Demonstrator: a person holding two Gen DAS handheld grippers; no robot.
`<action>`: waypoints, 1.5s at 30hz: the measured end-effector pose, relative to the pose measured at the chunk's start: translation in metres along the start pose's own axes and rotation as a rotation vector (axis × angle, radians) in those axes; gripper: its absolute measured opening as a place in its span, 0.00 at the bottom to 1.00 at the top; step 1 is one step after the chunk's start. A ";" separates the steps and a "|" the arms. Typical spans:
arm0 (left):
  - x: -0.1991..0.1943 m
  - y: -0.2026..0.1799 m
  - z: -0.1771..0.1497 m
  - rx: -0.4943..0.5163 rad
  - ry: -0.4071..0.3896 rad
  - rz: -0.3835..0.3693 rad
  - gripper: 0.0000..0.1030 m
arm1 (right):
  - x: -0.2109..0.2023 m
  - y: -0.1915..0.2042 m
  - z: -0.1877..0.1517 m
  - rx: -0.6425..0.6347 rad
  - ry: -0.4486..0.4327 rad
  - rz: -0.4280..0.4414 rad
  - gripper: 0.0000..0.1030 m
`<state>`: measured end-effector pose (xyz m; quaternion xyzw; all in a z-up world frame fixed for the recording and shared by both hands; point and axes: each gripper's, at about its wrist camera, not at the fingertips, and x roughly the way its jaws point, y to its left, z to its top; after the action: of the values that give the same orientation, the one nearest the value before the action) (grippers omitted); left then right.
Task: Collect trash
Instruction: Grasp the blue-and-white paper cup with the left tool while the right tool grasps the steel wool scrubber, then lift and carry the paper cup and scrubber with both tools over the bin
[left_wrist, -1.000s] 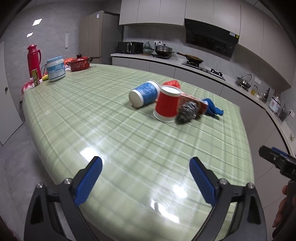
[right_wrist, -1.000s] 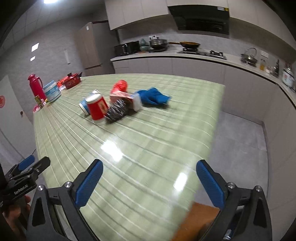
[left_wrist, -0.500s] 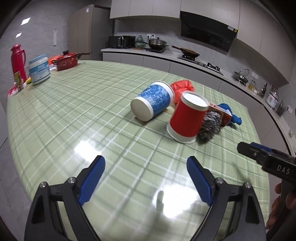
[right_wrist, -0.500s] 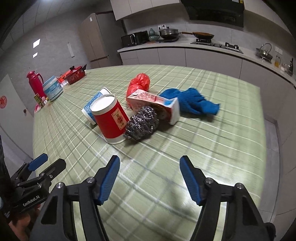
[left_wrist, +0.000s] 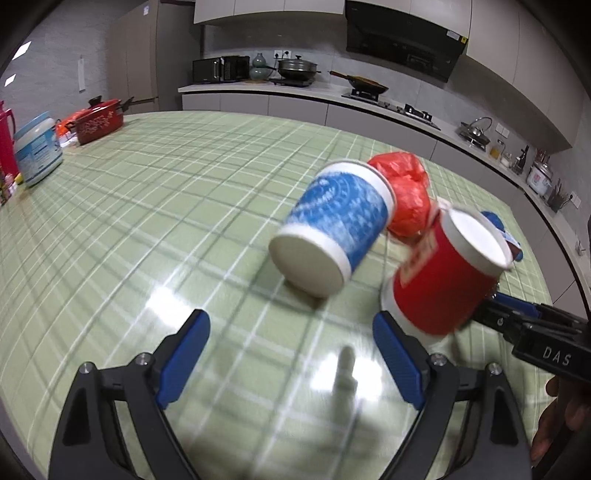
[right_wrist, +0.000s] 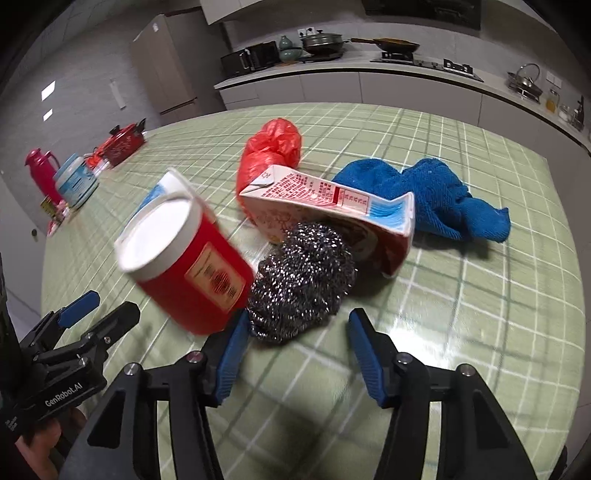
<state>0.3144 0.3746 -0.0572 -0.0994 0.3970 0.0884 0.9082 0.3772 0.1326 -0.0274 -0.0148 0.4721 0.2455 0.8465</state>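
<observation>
**Trash gathered in a heap on the green checked table**

Left wrist view. Trash right of the frame centre: blue paper cup (left_wrist: 334, 229) on its side, base toward the camera; red plastic bag (left_wrist: 408, 195) just behind it; red paper cup (left_wrist: 448, 271) tilted, at the right, blurred. Left gripper (left_wrist: 291, 360) low in the frame, over the table (left_wrist: 166, 206), jaws wide apart, nothing between the blue pads (left_wrist: 184, 360). Red cup close to the right-hand pad; contact cannot be told. Part of the right gripper seen at the right edge, a hand (left_wrist: 561, 417) under it. Far upper left: red pot (left_wrist: 98, 123), white-blue tub (left_wrist: 37, 147).

Right wrist view. Steel wool scourer (right_wrist: 303, 284) in the lower centre, lying against a crushed milk carton (right_wrist: 328, 206). Red bag (right_wrist: 269, 151) behind the carton, blue cloth (right_wrist: 432, 195) at its right, touching it. Red cup (right_wrist: 188, 258) at the left, leaning, beside the scourer; blue cup (right_wrist: 153, 195) only partly seen behind it. Right gripper (right_wrist: 295, 350) at the bottom, jaws apart, holding nothing, left pad (right_wrist: 231, 350) next to the scourer's near side. Left gripper (right_wrist: 85, 314) in the lower left corner. Red flask (right_wrist: 38, 173) at the far left, beside the tub (right_wrist: 75, 181).
</observation>
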 end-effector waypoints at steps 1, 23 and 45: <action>0.003 0.000 0.004 0.003 -0.001 -0.003 0.88 | 0.002 0.000 0.003 0.002 -0.001 -0.003 0.55; 0.017 -0.008 0.027 0.041 -0.007 -0.075 0.62 | 0.018 0.003 0.028 0.004 -0.021 0.018 0.39; 0.019 0.001 0.027 0.018 0.005 -0.038 0.60 | 0.029 0.010 0.038 0.010 -0.024 -0.004 0.54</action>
<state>0.3459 0.3842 -0.0537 -0.0988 0.3981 0.0674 0.9095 0.4159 0.1630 -0.0279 -0.0083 0.4631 0.2415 0.8527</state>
